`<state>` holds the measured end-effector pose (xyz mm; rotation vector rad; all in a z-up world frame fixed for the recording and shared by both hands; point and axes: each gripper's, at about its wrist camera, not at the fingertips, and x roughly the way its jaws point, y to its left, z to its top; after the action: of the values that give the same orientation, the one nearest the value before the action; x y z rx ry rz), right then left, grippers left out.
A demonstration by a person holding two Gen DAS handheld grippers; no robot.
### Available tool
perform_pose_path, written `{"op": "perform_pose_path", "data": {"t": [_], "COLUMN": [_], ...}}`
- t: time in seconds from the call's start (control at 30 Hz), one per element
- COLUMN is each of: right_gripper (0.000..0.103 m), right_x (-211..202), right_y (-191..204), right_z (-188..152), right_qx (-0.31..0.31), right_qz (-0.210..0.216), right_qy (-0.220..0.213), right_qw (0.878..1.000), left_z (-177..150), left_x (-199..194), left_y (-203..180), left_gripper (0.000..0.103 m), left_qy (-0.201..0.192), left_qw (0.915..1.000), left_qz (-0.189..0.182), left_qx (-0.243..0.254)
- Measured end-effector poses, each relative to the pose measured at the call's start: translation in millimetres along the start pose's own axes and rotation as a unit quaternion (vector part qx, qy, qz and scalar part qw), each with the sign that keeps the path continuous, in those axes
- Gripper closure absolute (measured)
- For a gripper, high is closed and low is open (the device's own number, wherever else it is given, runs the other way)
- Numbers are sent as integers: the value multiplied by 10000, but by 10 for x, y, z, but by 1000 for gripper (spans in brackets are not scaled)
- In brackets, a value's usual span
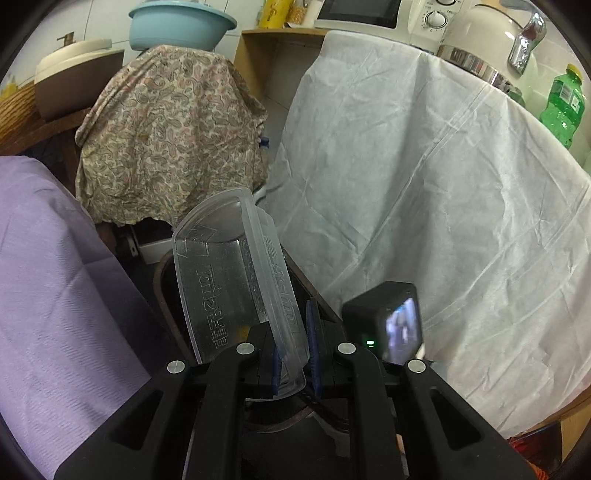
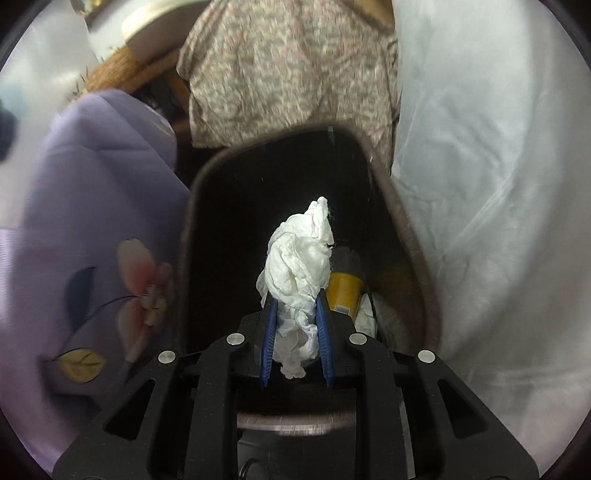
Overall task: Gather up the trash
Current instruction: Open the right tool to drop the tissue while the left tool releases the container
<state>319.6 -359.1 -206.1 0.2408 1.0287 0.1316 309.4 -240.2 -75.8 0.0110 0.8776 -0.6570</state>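
Observation:
My left gripper point(image 1: 293, 332) is shut on the rim of a clear plastic food container point(image 1: 229, 273), which stands tilted over the dark trash bin point(image 1: 162, 284). Just right of it shows the black camera block point(image 1: 384, 325) of the other hand's tool. In the right wrist view my right gripper point(image 2: 295, 299) is shut on a crumpled white tissue point(image 2: 299, 254), pointing steeply down into the bin's mouth, inside its brown rim point(image 2: 417, 251). At the bin's bottom lie a yellow cup point(image 2: 343, 291) and some white paper trash point(image 2: 364, 314).
A white cloth-covered table point(image 1: 424, 192) stands close on the bin's right. A purple flowered cover point(image 2: 92, 236) is on its left and a paisley-draped object point(image 1: 166, 140) behind. A blue basin point(image 1: 177, 22), a microwave point(image 1: 362, 11) and a green bottle point(image 1: 563, 107) sit further back.

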Motion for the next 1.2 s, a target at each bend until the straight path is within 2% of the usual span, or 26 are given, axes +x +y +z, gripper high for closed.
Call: {"op": "perform_pose_path", "data": {"t": [0.33, 0.37, 0.43, 0.47, 0.5, 0.7, 0.8, 0.9, 1.03, 1.2], "right_gripper": [80, 75, 58, 44, 37, 37, 36, 33, 33, 30], "right_x": [355, 367, 366, 339, 302, 120, -39, -189, -378, -566], "right_y": [77, 71, 65, 63, 63, 32, 15, 16, 16, 23], "right_z": [-45, -40, -28, -32, -38, -98, -175, -275, -410, -530], "right_qx": [-62, -41, -8, 12, 29, 183, 227, 225, 124, 140], "right_qz": [103, 112, 101, 83, 68, 184, 108, 66, -122, -171], "right_qy": [187, 204, 172, 110, 29, -180, -376, -533, -716, -902], "right_qw": [9998, 9997, 9998, 9999, 10000, 9995, 9990, 9983, 9973, 9957], "left_z": [23, 19, 19, 24, 27, 48, 48, 41, 34, 35], "left_x": [288, 308, 336, 351, 361, 505, 660, 790, 953, 1084], "left_y": [155, 162, 166, 169, 169, 179, 167, 155, 198, 177], "left_gripper": [91, 91, 91, 91, 91, 91, 91, 91, 91, 90], "left_qy": [279, 300, 346, 361, 372, 546, 814, 976, 1267, 1465], "left_qw": [9991, 9990, 9988, 9987, 9987, 9976, 9959, 9947, 9909, 9886], "left_qz": [-49, -39, -27, -14, 3, 24, -53, 119, 62, 115], "left_qx": [-329, -340, -359, -360, -350, -422, -402, -309, -447, -330]}}
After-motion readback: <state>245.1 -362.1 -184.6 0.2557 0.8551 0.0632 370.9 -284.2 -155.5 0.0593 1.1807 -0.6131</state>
